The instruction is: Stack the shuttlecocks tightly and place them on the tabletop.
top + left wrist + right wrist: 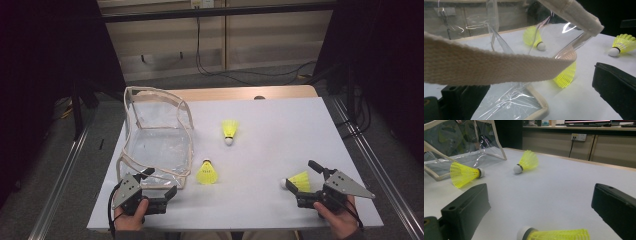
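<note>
A clear plastic bag (159, 146) with beige trim lies open at the table's left. My left gripper (161, 182) is open at its near corner, and the bag's beige strap (486, 67) crosses between the wide jaws without being pressed. One yellow shuttlecock (206, 172) (566, 75) lies just right of the bag, another (230, 131) (526, 162) farther back at mid-table. A third shuttlecock (299, 181) (554, 235) lies on its side between the spread jaws of my right gripper (300, 174), which is open.
The white board (280, 145) sits on a wooden table; its front edge runs just under both hands. Metal rails (365, 150) flank the table on both sides. Cables (235, 75) lie on the floor beyond the far edge.
</note>
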